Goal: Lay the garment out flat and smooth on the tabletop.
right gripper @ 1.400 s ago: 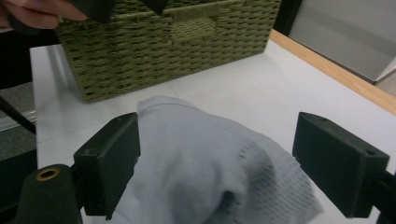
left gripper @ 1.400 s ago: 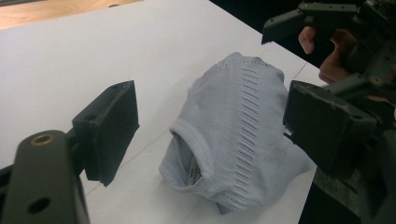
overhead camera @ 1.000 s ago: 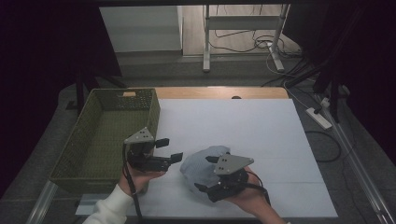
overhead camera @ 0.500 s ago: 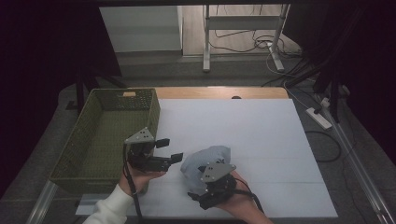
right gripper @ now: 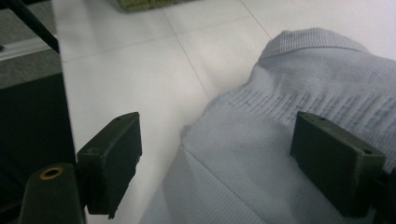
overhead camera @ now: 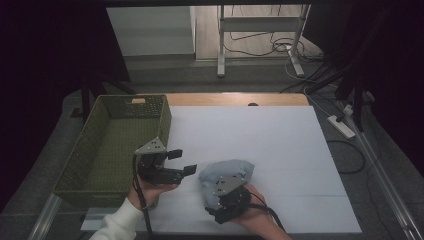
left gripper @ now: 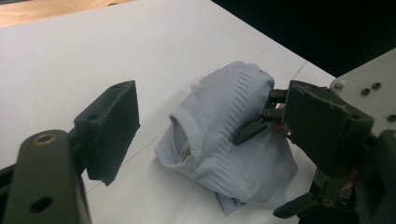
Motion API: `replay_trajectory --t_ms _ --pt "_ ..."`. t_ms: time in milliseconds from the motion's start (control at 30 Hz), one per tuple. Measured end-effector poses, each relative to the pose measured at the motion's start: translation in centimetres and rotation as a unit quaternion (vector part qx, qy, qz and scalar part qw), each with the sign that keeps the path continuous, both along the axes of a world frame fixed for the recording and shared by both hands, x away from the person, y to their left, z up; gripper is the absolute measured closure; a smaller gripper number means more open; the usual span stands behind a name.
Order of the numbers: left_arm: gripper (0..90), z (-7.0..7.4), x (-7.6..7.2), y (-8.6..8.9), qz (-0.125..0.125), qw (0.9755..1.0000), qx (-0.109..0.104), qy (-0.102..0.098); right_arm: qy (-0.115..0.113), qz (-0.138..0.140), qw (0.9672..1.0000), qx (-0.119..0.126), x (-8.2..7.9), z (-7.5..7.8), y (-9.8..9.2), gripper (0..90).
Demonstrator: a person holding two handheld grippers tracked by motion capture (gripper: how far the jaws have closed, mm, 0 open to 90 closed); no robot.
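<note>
Right gripper (overhead camera: 223,199) shifted left and nearer table's front edge since earlier frame, jaws apart, straddling edge of light-blue knit garment (overhead camera: 231,173). Garment bunched on white table (overhead camera: 280,145), right of green basket (overhead camera: 112,145). Left gripper (overhead camera: 181,161) unmoved, jaws apart, just left of garment.

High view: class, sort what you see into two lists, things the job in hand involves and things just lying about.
In the job:
light blue knitted garment
right hand-held gripper, open over the garment
left hand-held gripper, open beside it
green basket, probably

Lying about:
power strip on the floor
cables
metal stand
</note>
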State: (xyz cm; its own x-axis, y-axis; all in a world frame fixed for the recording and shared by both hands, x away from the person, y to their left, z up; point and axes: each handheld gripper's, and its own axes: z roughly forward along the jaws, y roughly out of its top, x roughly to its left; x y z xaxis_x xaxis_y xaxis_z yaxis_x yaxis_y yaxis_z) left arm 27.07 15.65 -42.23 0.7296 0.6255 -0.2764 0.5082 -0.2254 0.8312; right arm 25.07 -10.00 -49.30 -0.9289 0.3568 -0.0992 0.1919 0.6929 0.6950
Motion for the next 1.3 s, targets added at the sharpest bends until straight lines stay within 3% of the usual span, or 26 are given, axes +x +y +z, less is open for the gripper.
replay_trajectory --t_ms 133,267,567,700,833,933,1033,1300 --pt "19.5 0.0 0.0 0.0 0.0 1.0 0.0 0.0 -0.009 -0.013 0.9998 -0.013 0.1 -0.4 0.0 22.3" --pt "19.5 0.0 0.0 -0.1 0.0 1.0 0.0 0.0 -0.033 -0.024 0.9983 -0.042 0.1 -0.8 0.1 26.0" --pt "19.5 -0.1 0.0 -0.1 -0.001 1.0 0.002 0.002 -0.059 -0.03 0.9956 -0.066 -0.1 -1.1 0.3 33.3" --pt "19.5 -0.1 0.0 -0.2 -0.001 1.0 0.003 0.002 -0.078 -0.034 0.9931 -0.08 -0.2 -1.1 0.4 43.1" --pt "19.5 -0.1 -0.1 -0.2 -0.002 1.0 0.004 0.001 -0.089 -0.036 0.9908 -0.096 -0.1 -0.9 0.3 58.7" --pt "19.5 0.0 -0.1 -0.1 -0.002 1.0 0.003 0.0 -0.075 -0.034 0.9933 -0.081 0.1 -0.6 0.0 73.4" --pt "19.5 0.0 -0.1 0.0 -0.001 1.0 0.001 -0.001 -0.053 -0.035 0.9962 -0.059 0.2 -0.4 -0.4 78.7" --pt "19.5 0.0 0.0 0.0 -0.002 1.0 0.001 0.0 -0.073 -0.058 0.9957 -0.006 0.2 2.2 -2.5 83.3"
